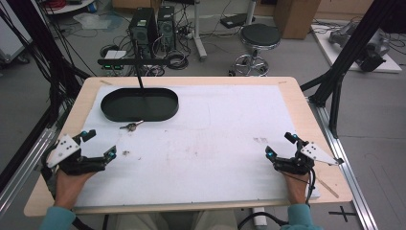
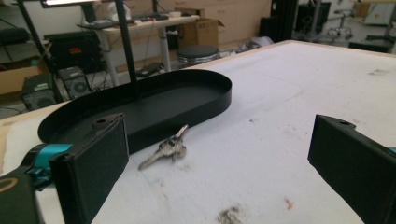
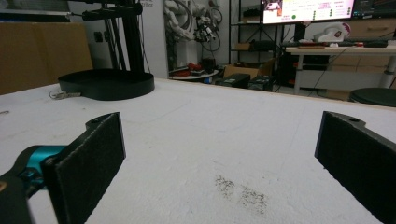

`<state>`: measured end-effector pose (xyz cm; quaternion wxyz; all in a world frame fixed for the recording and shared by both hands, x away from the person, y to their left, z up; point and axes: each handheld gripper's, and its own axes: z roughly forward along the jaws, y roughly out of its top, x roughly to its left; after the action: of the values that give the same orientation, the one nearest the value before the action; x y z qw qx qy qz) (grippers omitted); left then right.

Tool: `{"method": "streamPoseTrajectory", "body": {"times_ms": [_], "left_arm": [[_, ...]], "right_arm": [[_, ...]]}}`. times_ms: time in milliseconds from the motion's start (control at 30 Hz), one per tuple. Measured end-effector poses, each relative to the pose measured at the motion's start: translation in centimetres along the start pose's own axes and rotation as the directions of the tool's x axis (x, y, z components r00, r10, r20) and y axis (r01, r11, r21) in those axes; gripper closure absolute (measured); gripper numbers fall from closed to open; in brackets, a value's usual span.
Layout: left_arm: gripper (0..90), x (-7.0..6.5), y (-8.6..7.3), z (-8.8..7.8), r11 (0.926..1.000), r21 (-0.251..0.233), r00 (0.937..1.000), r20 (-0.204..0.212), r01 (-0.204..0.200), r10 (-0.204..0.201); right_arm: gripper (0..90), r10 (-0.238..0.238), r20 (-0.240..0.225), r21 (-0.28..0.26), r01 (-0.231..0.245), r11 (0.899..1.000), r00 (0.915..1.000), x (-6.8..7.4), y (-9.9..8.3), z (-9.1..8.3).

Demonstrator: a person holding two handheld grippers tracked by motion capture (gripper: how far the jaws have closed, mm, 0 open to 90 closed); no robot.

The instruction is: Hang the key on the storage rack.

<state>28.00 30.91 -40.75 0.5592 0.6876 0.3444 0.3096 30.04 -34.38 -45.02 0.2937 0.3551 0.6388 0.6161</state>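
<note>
Nearest the camera in the high view, two hands come in from the bottom edge, each holding a gripper low over the white-covered counter (image 1: 225, 143). The left gripper (image 1: 101, 143) sits at the lower left of the frame, its jaws spread wide with nothing between them. It is angled toward the upper right, which looks like a deliberate line-up on the keys (image 1: 131, 126): in the left gripper view they lie just ahead, between the two black pads (image 2: 93, 161), so the wide gap seems meant to straddle them.

The right gripper (image 1: 280, 144) rests at the lower right, also wide open and empty, well apart from everything else. Its own view faces bare counter and a dark smudge (image 3: 240, 191), so it appears to be parked out of the way.

Farther up, left of centre, the keys lie flat on the counter just beside the near wall of the black oval tray (image 1: 139, 103), touching nothing I can make out. The tray's low rim and open top suggest it is where the keys are to go. A thin black post (image 1: 140, 72) rises from its far side.
</note>
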Motion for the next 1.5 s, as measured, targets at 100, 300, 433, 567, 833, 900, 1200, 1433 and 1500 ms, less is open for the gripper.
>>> {"method": "streamPoseTrajectory", "body": {"times_ms": [100, 300, 433, 567, 833, 900, 1200, 1433, 1500], "left_arm": [[5.6, 0.8, 2.5, 0.7, 0.9987, 0.051, 0.9979, 0.065, 0.002, -0.005], [5.7, 1.9, 6.7, 2.6, 0.9859, 0.163, 0.9952, 0.096, -0.037, 0.022], [5.6, 2.7, 8.8, 4.3, 0.9643, 0.263, 0.9954, 0.096, -0.030, 0.004], [5.7, 3.1, 9.3, 5.3, 0.9415, 0.333, 0.9962, 0.083, -0.053, 0.027], [5.7, 3.8, 9.7, 8.2, 0.8907, 0.452, 0.9984, 0.045, -0.051, 0.034], [5.7, 3.9, 9.6, 8.9, 0.8739, 0.483, 0.9982, 0.047, -0.056, 0.038], [8.1, 4.2, 9.0, 11.2, 0.8299, 0.555, 0.9980, 0.009, -0.057, 0.062], [8.7, 4.1, 7.8, 12.7, 0.7709, 0.635, 0.9980, 0.009, -0.054, 0.063], [8.8, 4.1, 7.7, 12.9, 0.7658, 0.641, 0.9979, 0.012, -0.057, 0.064]], "right_arm": [[0.8, 0.002, 0.002, 0.000, -0.002, 1.000, 1.0000, 0.0, 0.0, 0.0], [0.8, -0.004, 0.000, -0.003, 0.004, 1.000, 1.0000, 0.0, 0.0, 0.0], [0.8, -0.003, 0.000, -0.003, 0.003, 1.000, 1.0000, 0.0, 0.0, 0.0], [0.8, -0.005, 0.002, -0.004, 0.005, 1.000, 1.0000, 0.0, 0.0, 0.0], [0.8, -0.004, 0.003, -0.005, 0.004, 1.000, 1.0000, 0.0, 0.0, 0.0], [0.8, -0.007, 0.001, -0.006, 0.007, 1.000, 1.0000, 0.0, 0.0, 0.0], [0.8, -0.017, -0.001, -0.004, 0.017, 1.000, 0.9999, 0.0, 0.0, 0.0], [0.8, -0.009, -0.001, -0.003, 0.009, 1.000, 1.0000, 0.0, 0.0, 0.0], [0.8, -0.011, -0.001, -0.003, 0.011, 1.000, 0.9999, 0.0, 0.0, 0.0]]}}
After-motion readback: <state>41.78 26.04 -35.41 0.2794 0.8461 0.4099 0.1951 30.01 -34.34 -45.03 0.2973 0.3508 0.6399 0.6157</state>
